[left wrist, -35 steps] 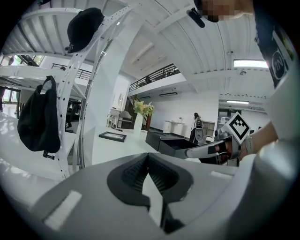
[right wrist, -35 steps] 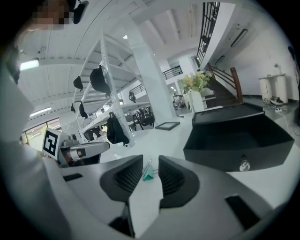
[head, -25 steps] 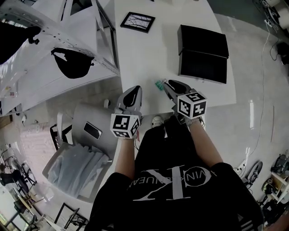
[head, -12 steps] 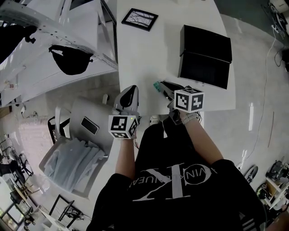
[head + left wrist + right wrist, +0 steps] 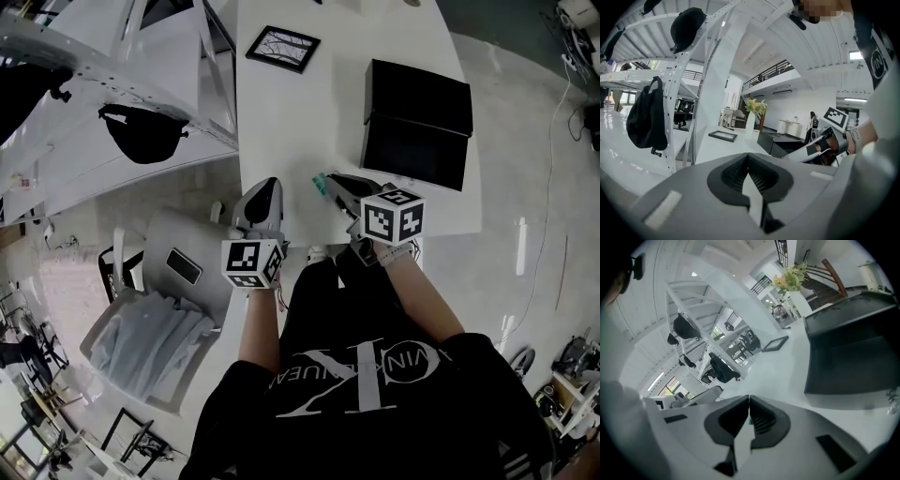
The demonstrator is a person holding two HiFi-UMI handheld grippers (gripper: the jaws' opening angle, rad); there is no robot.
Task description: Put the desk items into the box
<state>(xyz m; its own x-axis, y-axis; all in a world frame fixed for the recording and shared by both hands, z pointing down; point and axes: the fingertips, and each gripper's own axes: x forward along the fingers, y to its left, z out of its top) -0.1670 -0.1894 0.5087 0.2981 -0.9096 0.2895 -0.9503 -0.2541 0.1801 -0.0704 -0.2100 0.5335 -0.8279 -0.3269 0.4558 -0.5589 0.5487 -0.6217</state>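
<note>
With right gripper (image 5: 335, 184) clamped on green item (image 5: 322, 179) and left gripper (image 5: 266, 192) closed empty, carry to box (image 5: 417, 122) at upper right, release inside.

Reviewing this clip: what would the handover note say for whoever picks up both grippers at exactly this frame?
Left gripper: jaws shut, empty, over the near left corner of the white desk.
Right gripper: jaws shut on a small green item, low over the desk, just short of the open black box.
Picture frame: flat at the desk's far end, left of the box.
Done: green item gripped. The box interior is too dark to tell what is in it.
Left: carry the green item into the box, then likely the picture frame.
</note>
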